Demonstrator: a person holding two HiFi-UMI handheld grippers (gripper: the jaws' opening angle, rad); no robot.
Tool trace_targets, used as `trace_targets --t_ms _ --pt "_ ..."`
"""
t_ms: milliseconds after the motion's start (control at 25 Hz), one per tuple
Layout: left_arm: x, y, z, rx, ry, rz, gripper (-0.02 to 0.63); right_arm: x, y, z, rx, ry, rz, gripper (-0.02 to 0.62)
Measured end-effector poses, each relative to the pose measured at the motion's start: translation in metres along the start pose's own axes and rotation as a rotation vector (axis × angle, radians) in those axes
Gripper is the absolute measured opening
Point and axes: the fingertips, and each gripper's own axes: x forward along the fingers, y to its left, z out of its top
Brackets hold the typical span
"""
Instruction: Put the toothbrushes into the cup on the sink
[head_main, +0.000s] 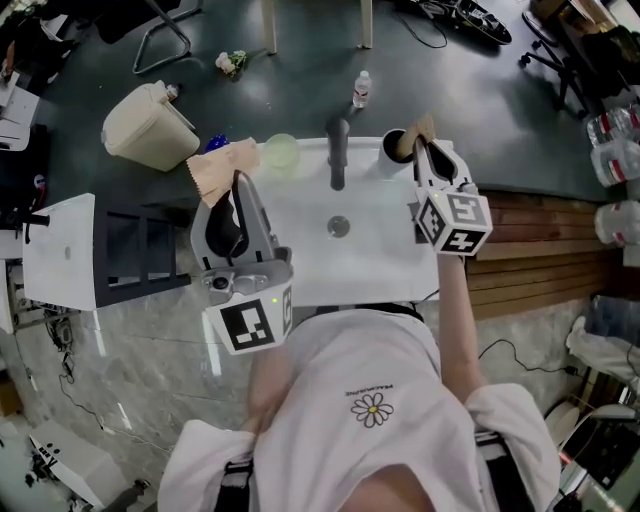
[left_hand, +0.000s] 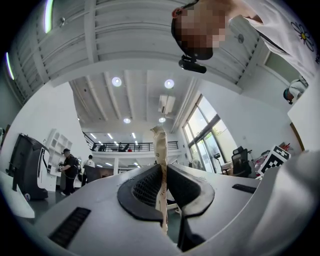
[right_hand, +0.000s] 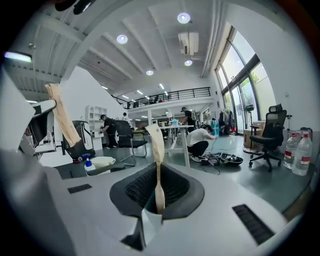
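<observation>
Tan paper-wrapped toothbrushes (head_main: 222, 165) are pinched in the fingers of the left gripper (head_main: 238, 188) and the right gripper (head_main: 426, 152). The right one is held at the white cup (head_main: 387, 160), one o'clock on the white sink (head_main: 300, 240). Neither appears deposited yet.

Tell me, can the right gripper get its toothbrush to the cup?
Probably yes: the right gripper, shut on a paper-wrapped toothbrush, hangs right by the cup at the sink's back corner, and nothing stands between them.

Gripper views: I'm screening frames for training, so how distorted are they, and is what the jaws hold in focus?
Left gripper view: heavy fisheye bows the ceiling beams; the wrapped toothbrush is sharp. Right gripper view: same bowing, bright windows at right, its wrapped toothbrush sharp too.
</observation>
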Motion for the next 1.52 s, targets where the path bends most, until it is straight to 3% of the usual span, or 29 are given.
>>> trace_targets --t_ms 480,600,840,1080,1240,1400,1520 --pt "-0.002 -0.002 0.001 0.003 0.017 0.009 0.044 0.009 -0.007 -0.04 0.077 0.092 -0.014 0.022" --pt "-0.005 0.0 0.002 0.006 0.007 0.005 0.044 0.008 -0.008 -0.042 0.102 0.081 -0.022 0.091" --pt "-0.004 0.0 0.001 0.006 0.007 0.0 0.044 0.006 -0.014 -0.031 0.097 0.04 -0.05 0.095" --pt "-0.001 -0.003 0.002 0.009 0.002 -0.013 0.044 -0.009 -0.027 0.019 0.045 -0.109 -0.124 0.098" --pt "0.0 -0.001 0.004 0.005 -0.008 -0.018 0.044 -0.035 -0.017 0.071 -0.007 -0.273 -0.111 0.098" --pt "0.0 -0.004 0.004 0.0 -0.017 -0.025 0.044 -0.061 0.002 0.105 -0.092 -0.373 -0.099 0.096" --pt "0.002 -0.006 0.006 0.002 -0.024 -0.033 0.044 -0.083 0.019 0.123 -0.148 -0.431 -0.099 0.031"
